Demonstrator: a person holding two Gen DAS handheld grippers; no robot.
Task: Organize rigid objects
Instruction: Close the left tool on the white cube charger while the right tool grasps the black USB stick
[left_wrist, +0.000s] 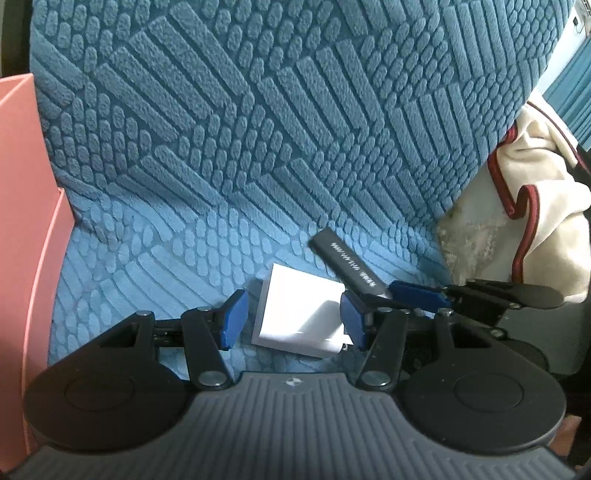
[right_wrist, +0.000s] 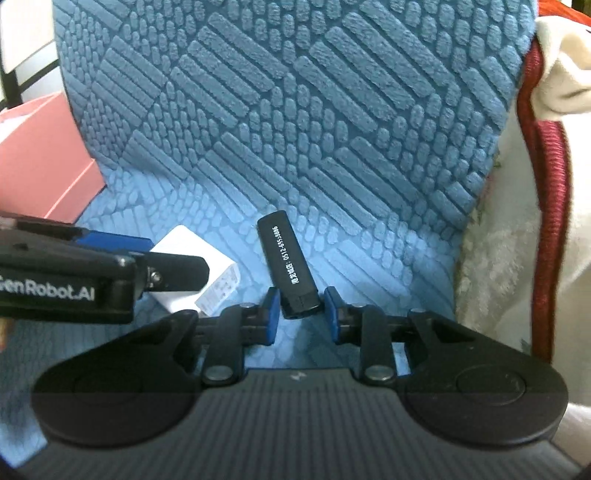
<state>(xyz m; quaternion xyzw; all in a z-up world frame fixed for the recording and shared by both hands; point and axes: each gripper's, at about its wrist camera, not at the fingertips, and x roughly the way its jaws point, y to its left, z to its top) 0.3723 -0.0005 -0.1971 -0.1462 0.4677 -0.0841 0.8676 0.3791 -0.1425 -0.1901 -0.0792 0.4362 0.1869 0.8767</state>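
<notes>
A white plug block (left_wrist: 301, 314) lies on the blue textured cushion seat (left_wrist: 166, 258). My left gripper (left_wrist: 293, 319) is open, its blue pads on either side of the block; the right pad is at its edge, the left pad stands apart. A black stick-shaped device with white print (right_wrist: 286, 258) lies beside it, also in the left wrist view (left_wrist: 347, 262). My right gripper (right_wrist: 301, 312) is open around the device's near end, with small gaps at both pads. The white block shows partly behind the left gripper in the right wrist view (right_wrist: 207, 266).
A pink box (left_wrist: 26, 221) stands at the left edge of the seat, also in the right wrist view (right_wrist: 44, 162). The blue backrest (right_wrist: 295, 92) rises behind. A cream blanket with red trim (right_wrist: 543, 184) lies at the right.
</notes>
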